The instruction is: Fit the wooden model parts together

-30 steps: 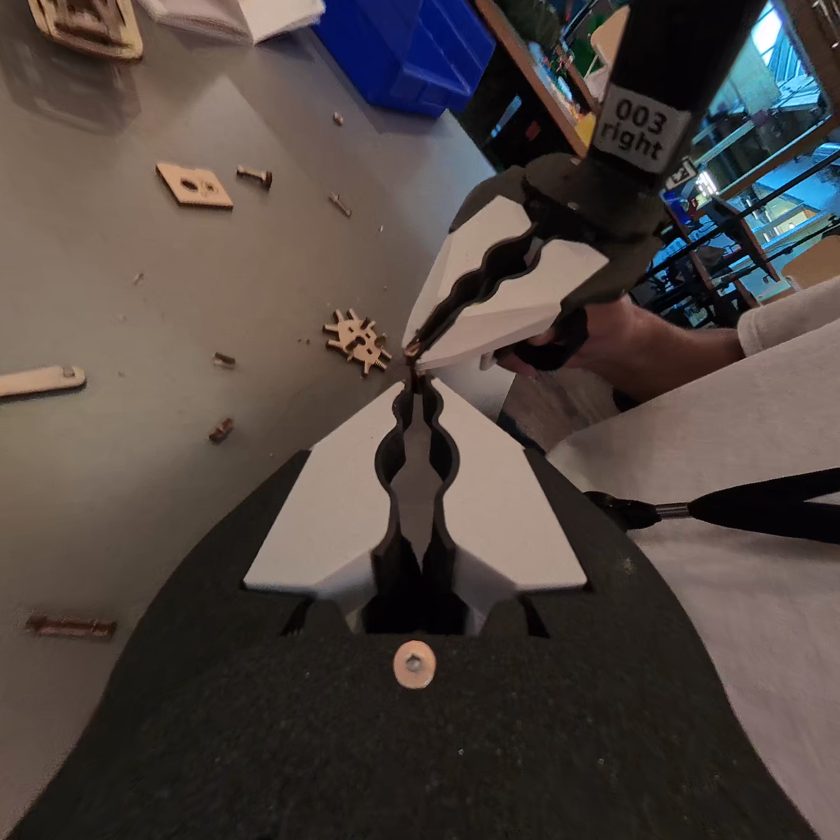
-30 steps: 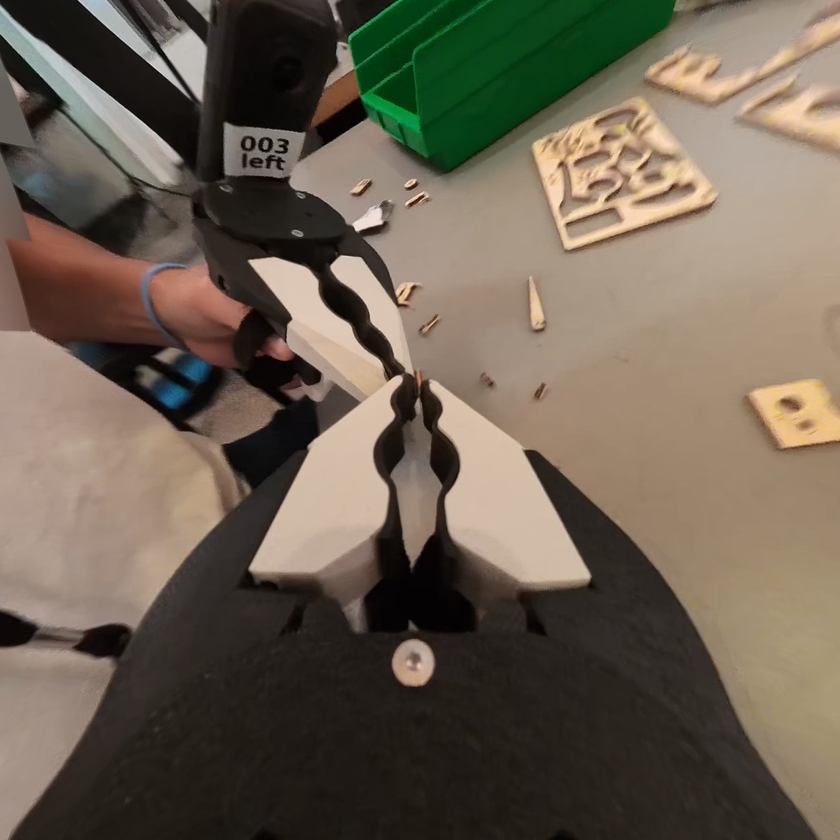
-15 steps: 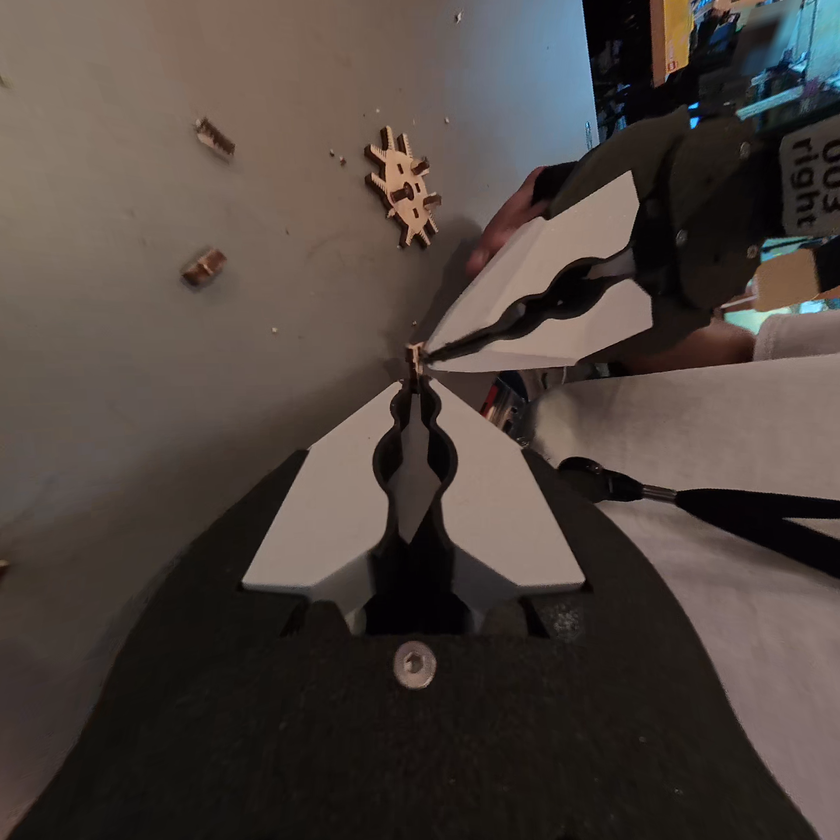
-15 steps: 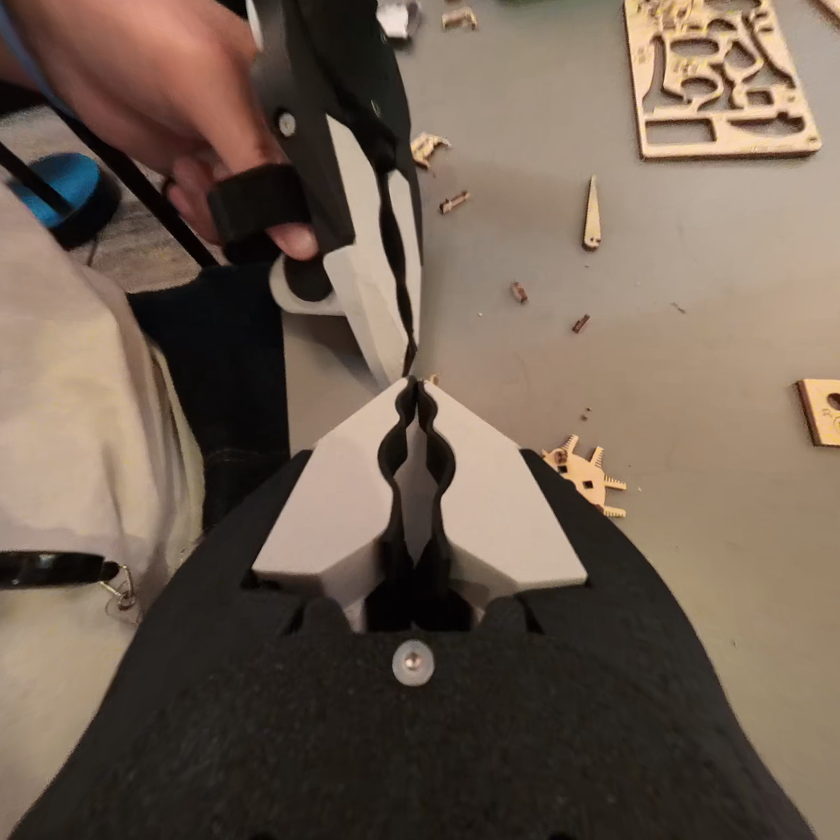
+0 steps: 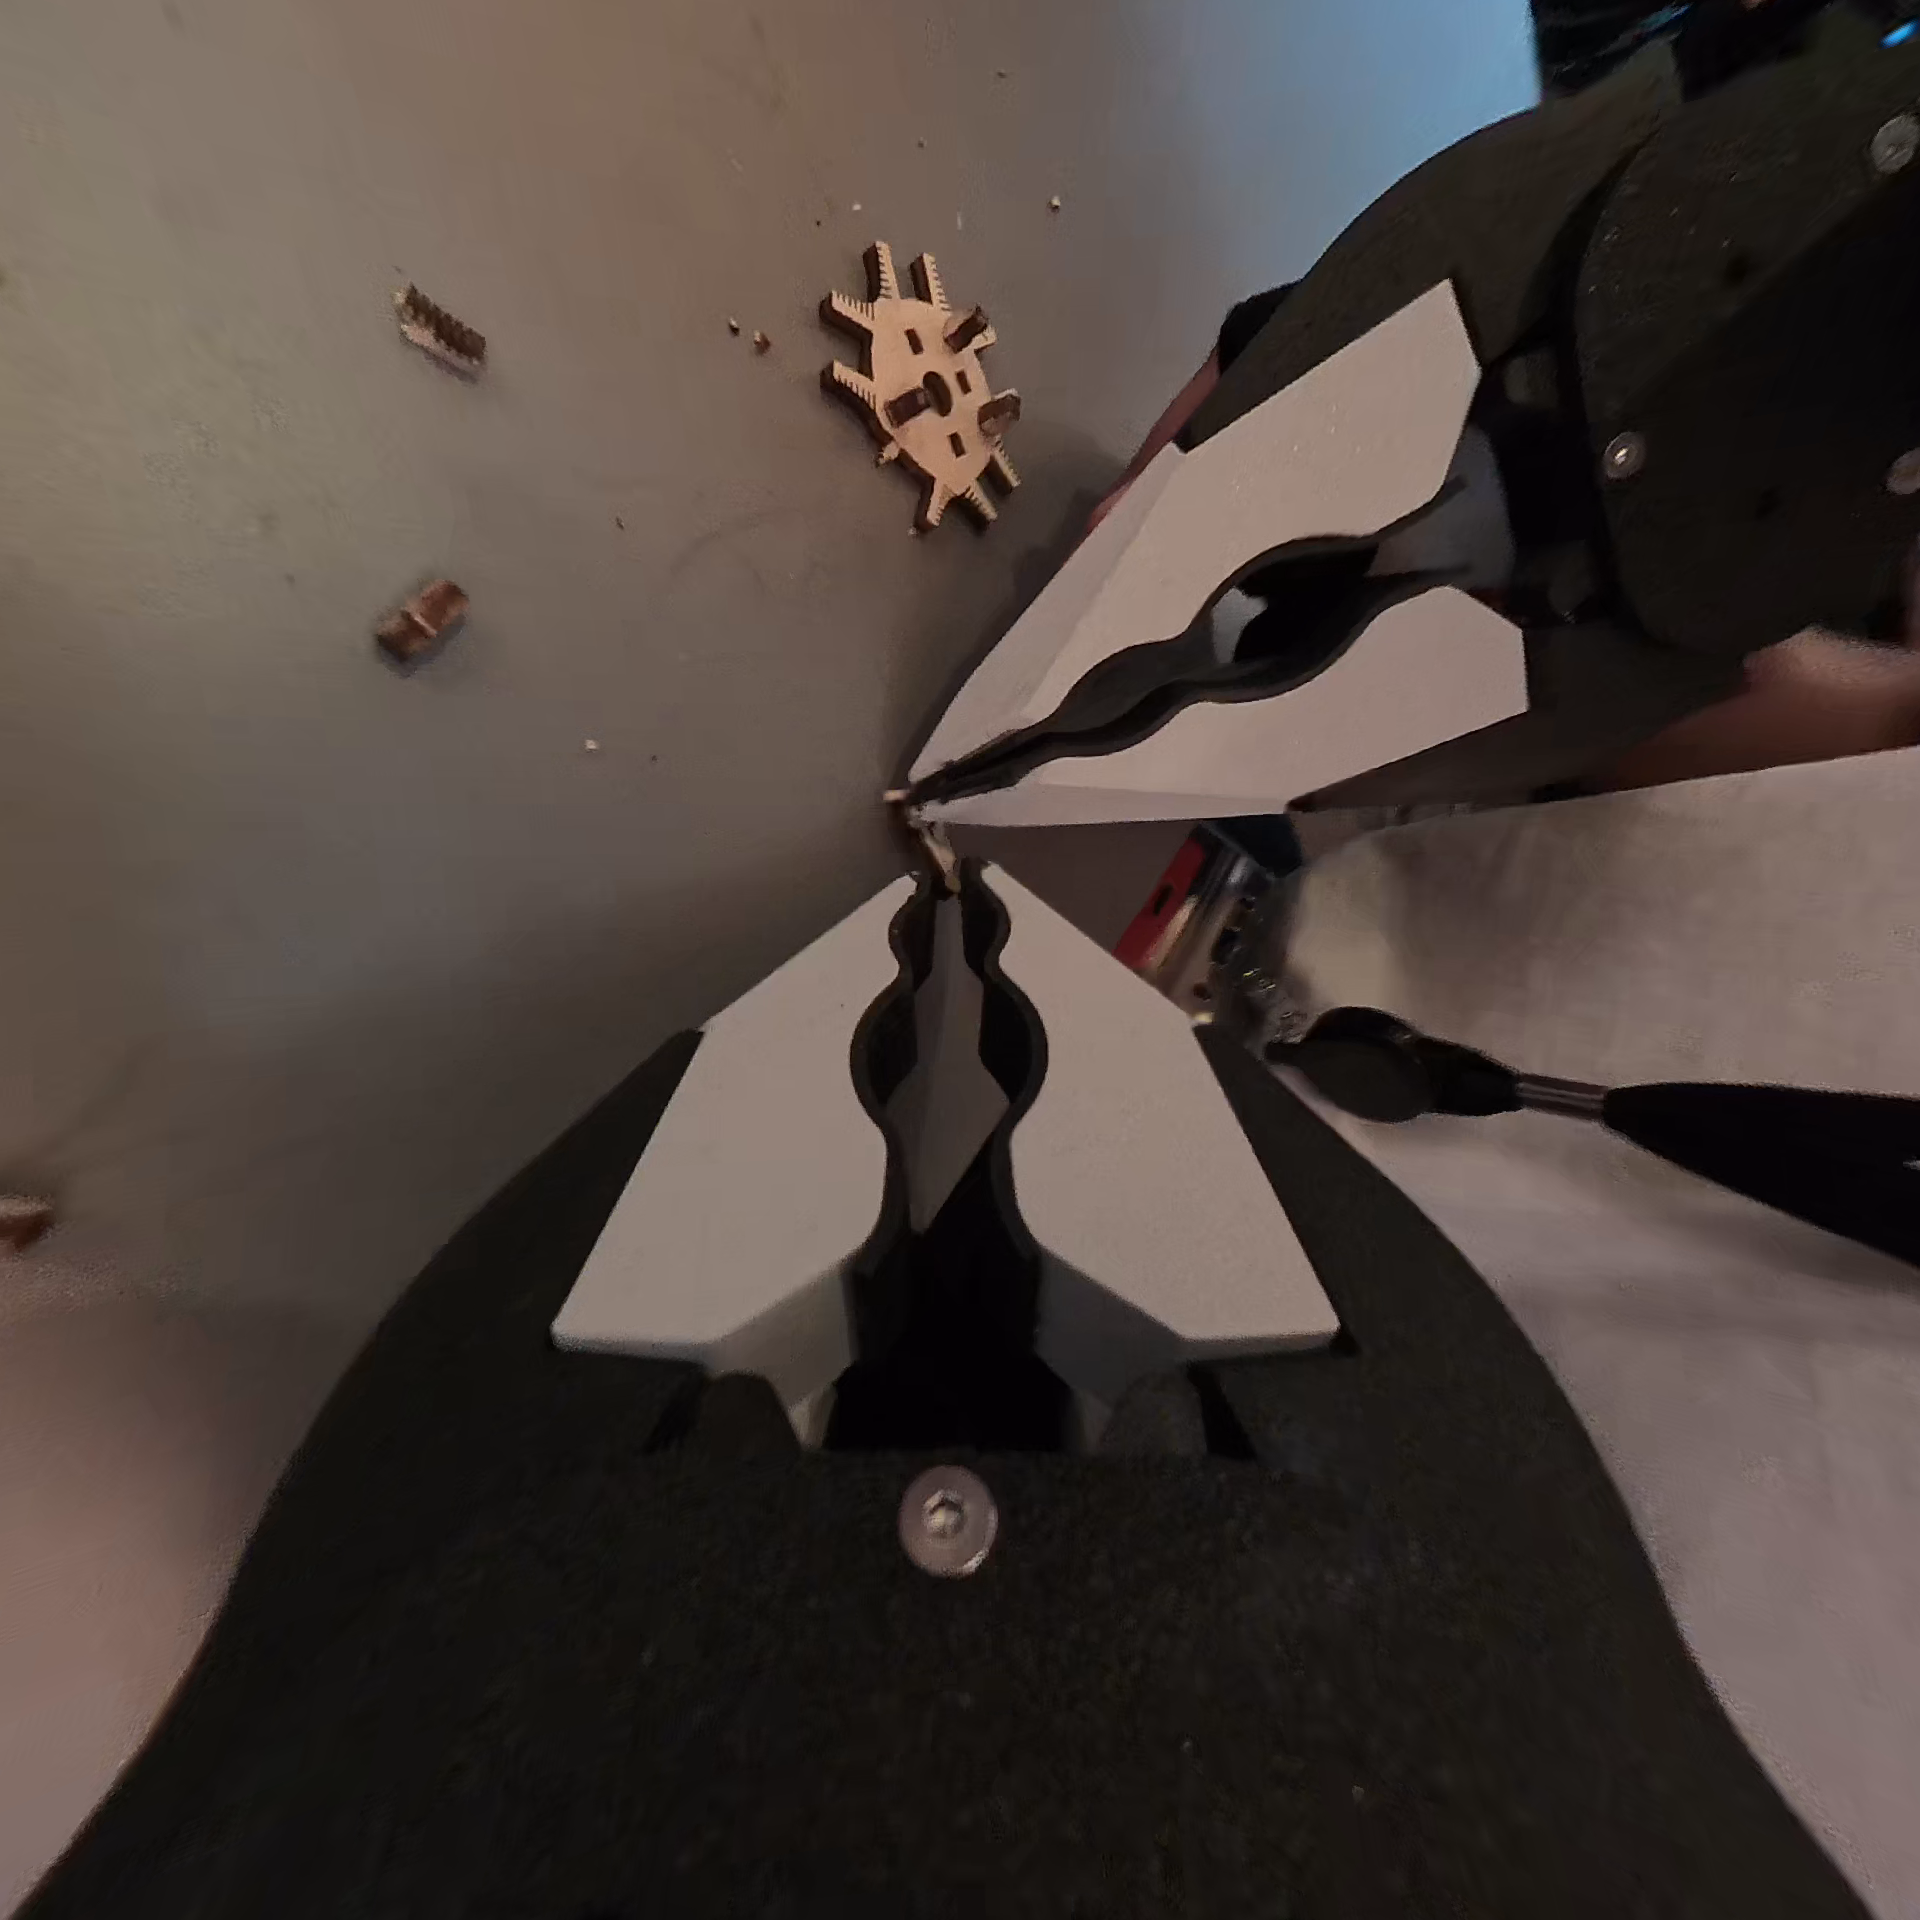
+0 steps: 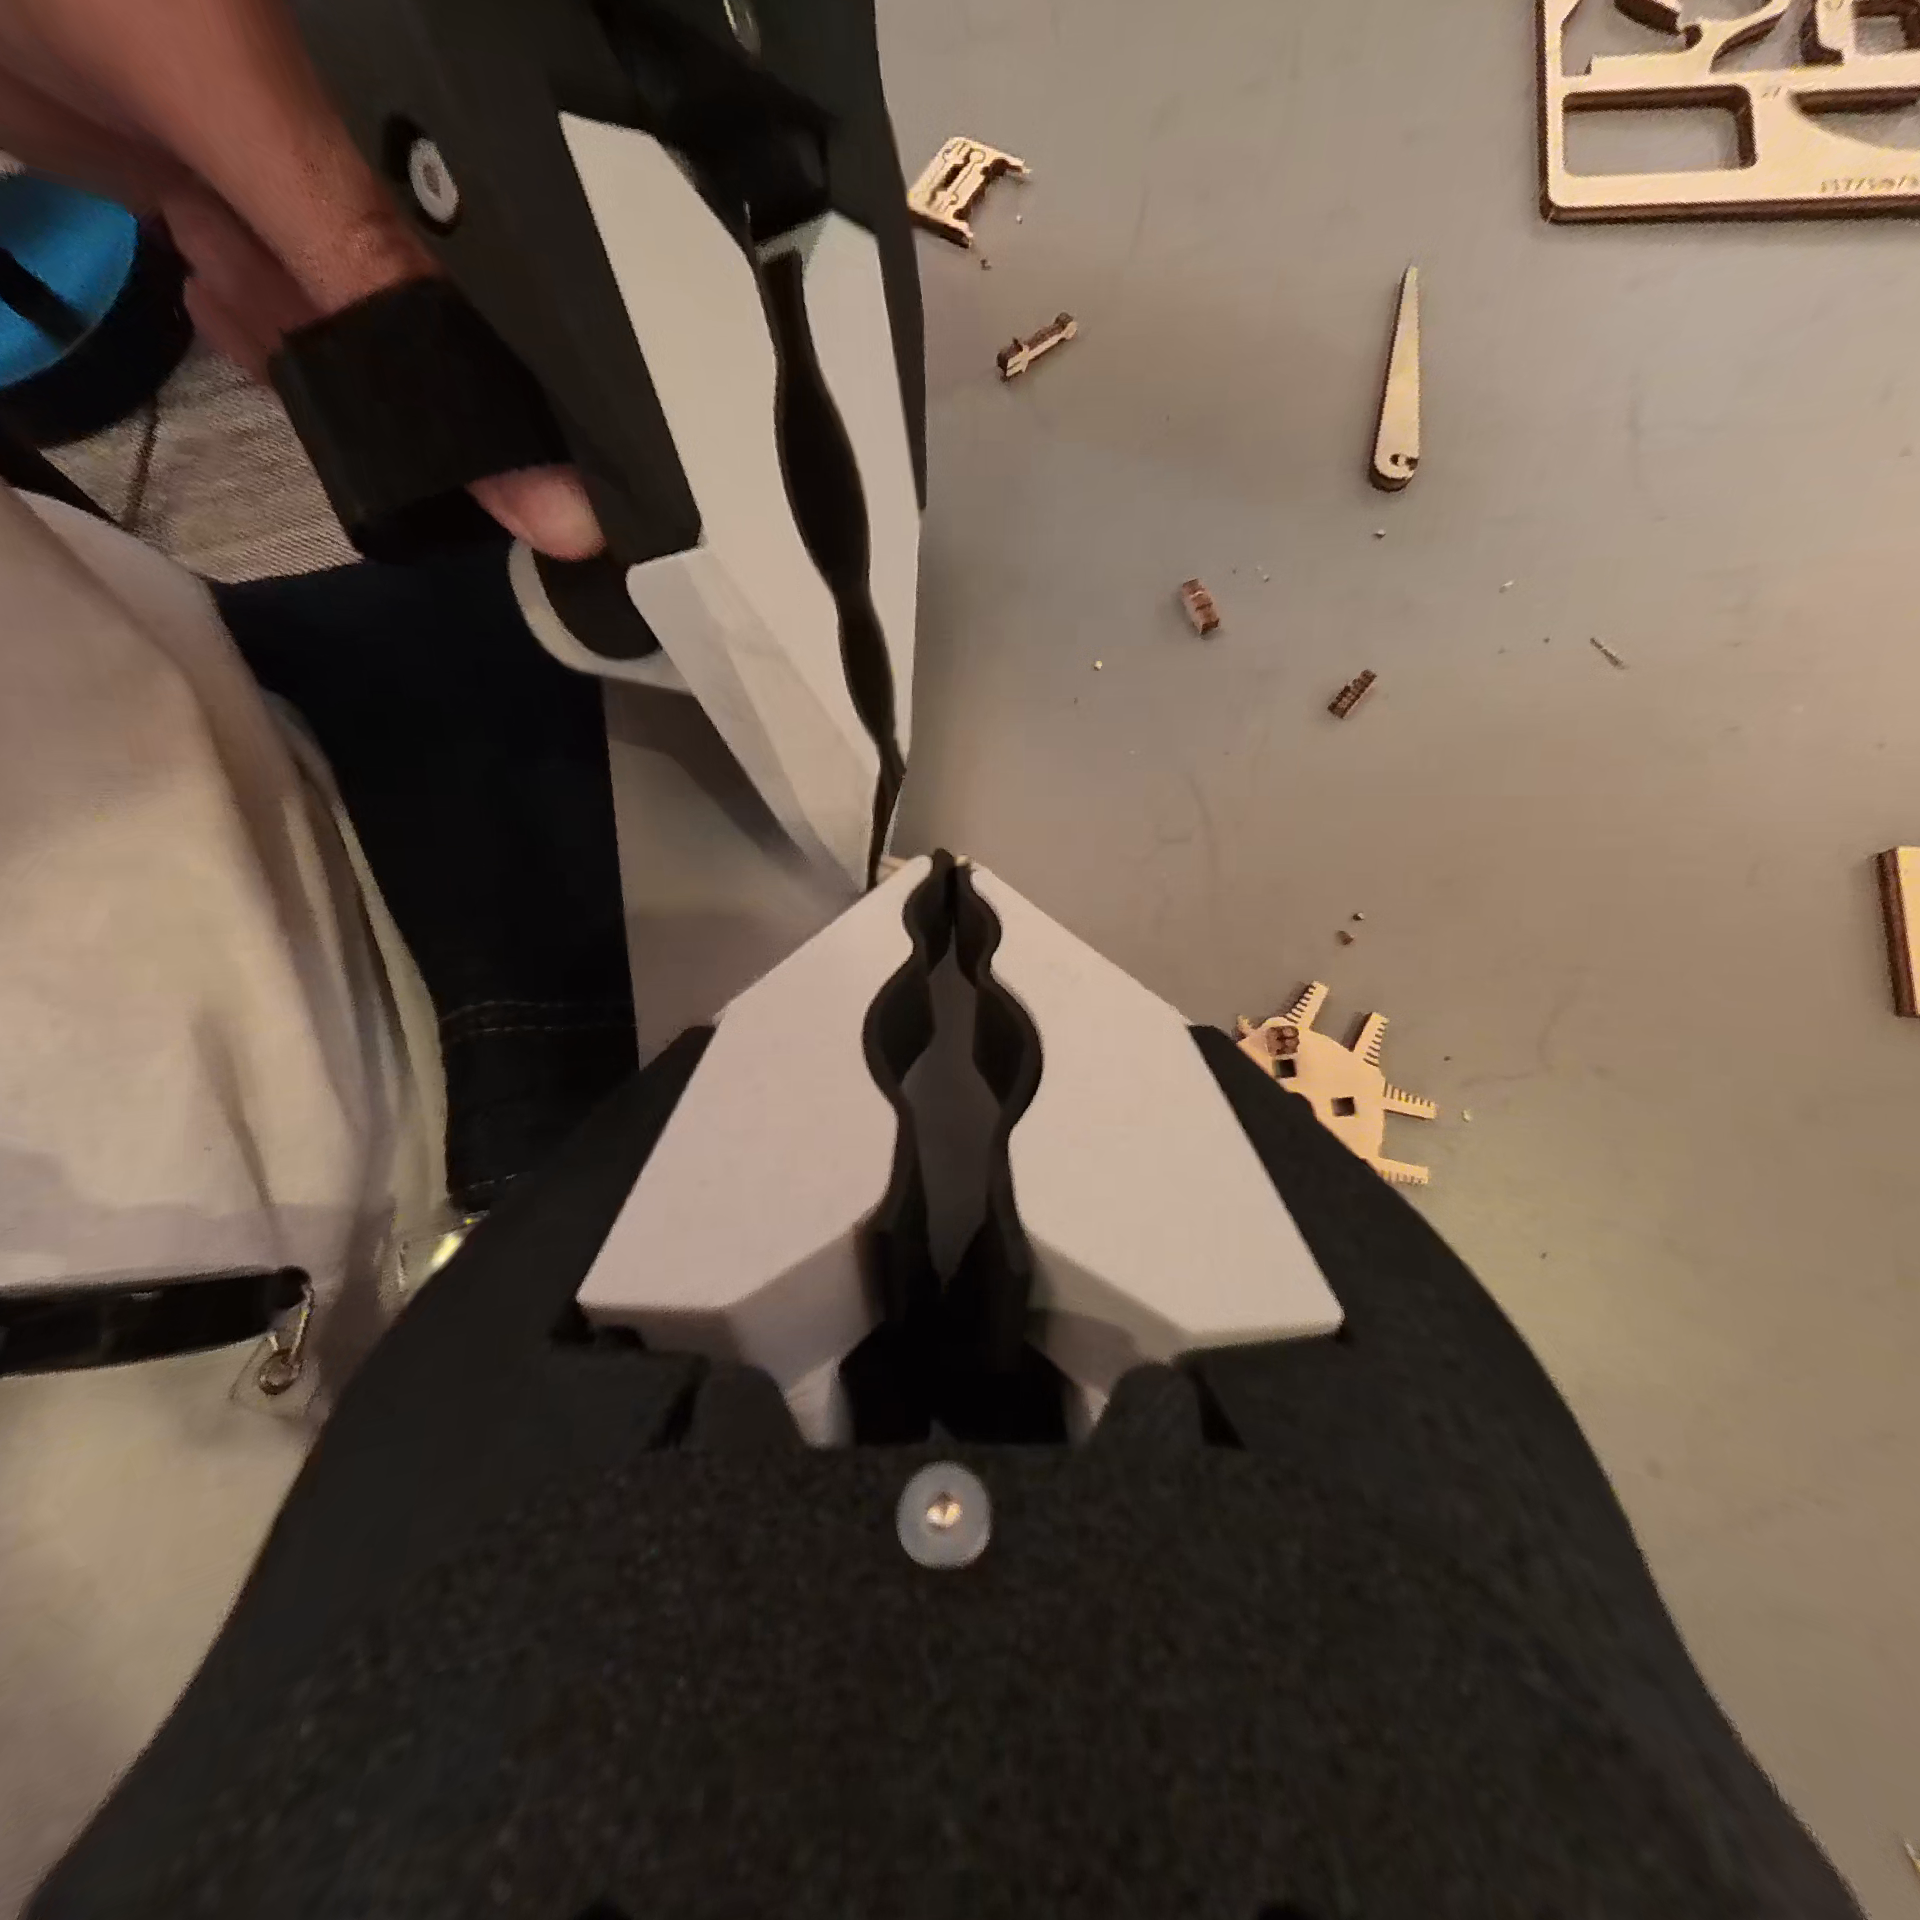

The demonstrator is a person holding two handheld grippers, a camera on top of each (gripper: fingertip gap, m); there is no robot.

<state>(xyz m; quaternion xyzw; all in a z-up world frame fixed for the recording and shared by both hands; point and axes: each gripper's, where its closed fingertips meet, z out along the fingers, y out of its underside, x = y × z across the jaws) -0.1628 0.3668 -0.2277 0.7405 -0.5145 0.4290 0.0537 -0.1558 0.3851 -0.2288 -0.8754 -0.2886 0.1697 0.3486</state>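
Tiny wooden piece [image 5: 928, 840] sits right at your tips, held above the near edge of the grey bench [image 5: 312, 831]. Your left gripper [image 5: 943, 881] pinches its lower end; your right gripper [image 5: 914, 800] is pressed together on the upper end, the two tips almost touching. Since half a second ago the grippers have barely shifted; the camera has only drawn closer. The toothed wooden wheel [image 5: 925, 390] lies flat farther in on the bench, two small toothed scraps [image 5: 442, 332] well to its side. Only the right wrist view shows the cut-out sheet [image 6: 1725, 104] at the far corner and the pointed sliver [image 6: 1397, 384]; there the held piece is nearly hidden behind your tips.
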